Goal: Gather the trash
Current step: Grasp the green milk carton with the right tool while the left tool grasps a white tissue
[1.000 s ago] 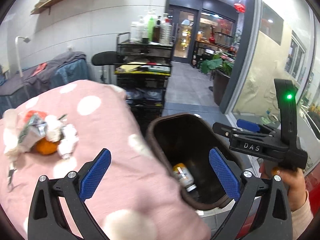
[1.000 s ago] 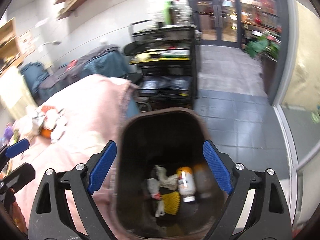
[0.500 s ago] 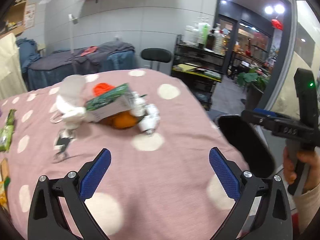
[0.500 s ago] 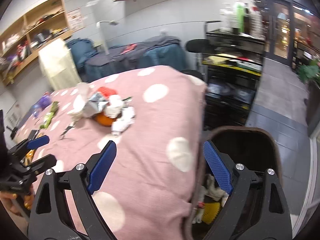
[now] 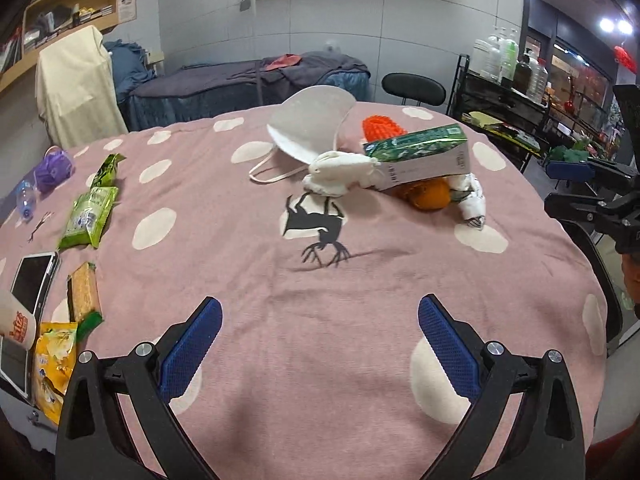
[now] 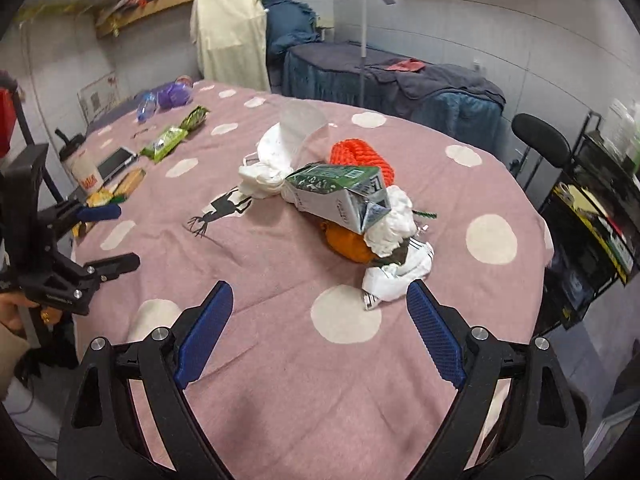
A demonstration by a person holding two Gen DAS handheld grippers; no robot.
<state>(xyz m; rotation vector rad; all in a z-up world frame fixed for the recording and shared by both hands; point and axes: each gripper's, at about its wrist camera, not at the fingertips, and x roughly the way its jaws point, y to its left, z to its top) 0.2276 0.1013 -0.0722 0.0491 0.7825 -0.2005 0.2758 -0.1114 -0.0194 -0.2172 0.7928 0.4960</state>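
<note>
We are holding both tools spread wide and empty over the pink dotted worktop (image 5: pixel 360 360): left tool (image 5: pixel 320 344), right tool (image 6: pixel 320 332). Trash pile is sitting mid-worktop ahead of both: green carton (image 6: pixel 340 196) lying on an orange (image 6: pixel 348 244), crumpled tissues (image 6: pixel 392 220) touching it, white mask (image 5: pixel 308 128) and red netting (image 6: pixel 360 156) behind. Snack packets (image 5: pixel 88 216) are lying well apart at left.

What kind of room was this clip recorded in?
Probably a massage or beauty parlour's back room, though that is a guess: covered treatment beds stand along the tiled wall, a trolley of bottles is near a shopfront door, and a cloth-covered table holds trash.
</note>
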